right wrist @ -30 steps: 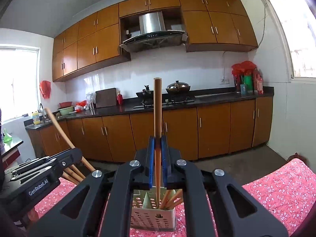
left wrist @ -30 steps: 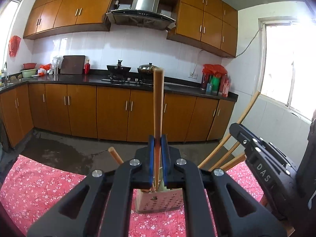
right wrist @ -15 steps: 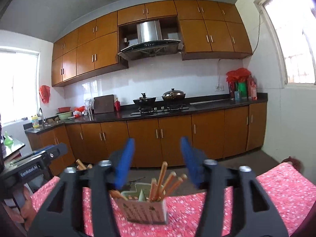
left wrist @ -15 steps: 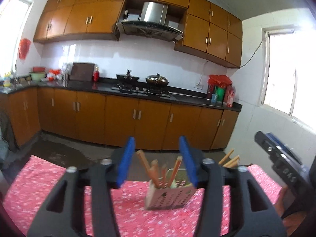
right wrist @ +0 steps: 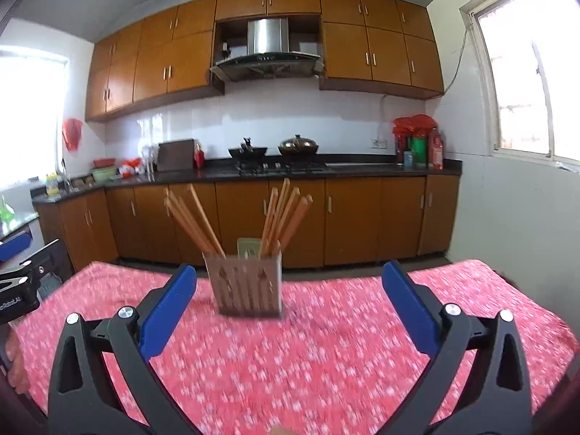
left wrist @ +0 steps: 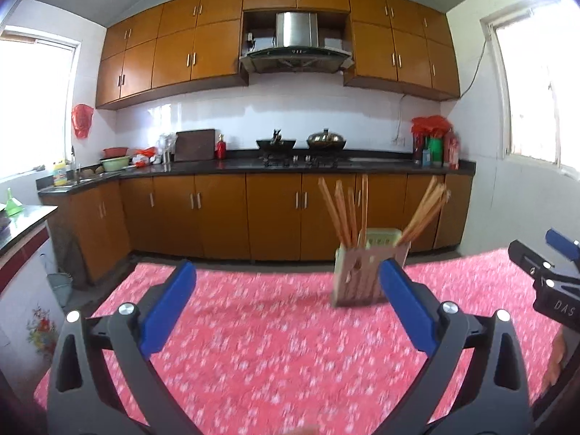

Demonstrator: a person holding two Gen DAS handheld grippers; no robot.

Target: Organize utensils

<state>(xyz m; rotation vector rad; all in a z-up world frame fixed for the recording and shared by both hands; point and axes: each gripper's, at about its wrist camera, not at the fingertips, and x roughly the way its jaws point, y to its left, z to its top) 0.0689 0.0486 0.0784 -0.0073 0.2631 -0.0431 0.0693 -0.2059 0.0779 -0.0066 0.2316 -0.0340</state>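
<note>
A perforated utensil holder (left wrist: 366,277) stands upright on the red floral tablecloth, holding several wooden chopsticks (left wrist: 342,214) that lean out to both sides. It also shows in the right wrist view (right wrist: 248,284) with its chopsticks (right wrist: 282,214). My left gripper (left wrist: 286,275) is open and empty, back from the holder, which sits ahead and to its right. My right gripper (right wrist: 290,277) is open and empty, with the holder ahead, slightly left. The right gripper shows at the left wrist view's right edge (left wrist: 547,272); the left gripper shows at the right wrist view's left edge (right wrist: 18,272).
The table with the red floral cloth (left wrist: 282,344) ends at a far edge just behind the holder (right wrist: 326,275). Beyond lie the kitchen floor, brown cabinets (right wrist: 362,217) and a dark counter with a stove (left wrist: 301,161).
One second ago each gripper was shut on a chopstick above the holder. Both opened, leaving the chopsticks in the holder, and have pulled back and up from it.
</note>
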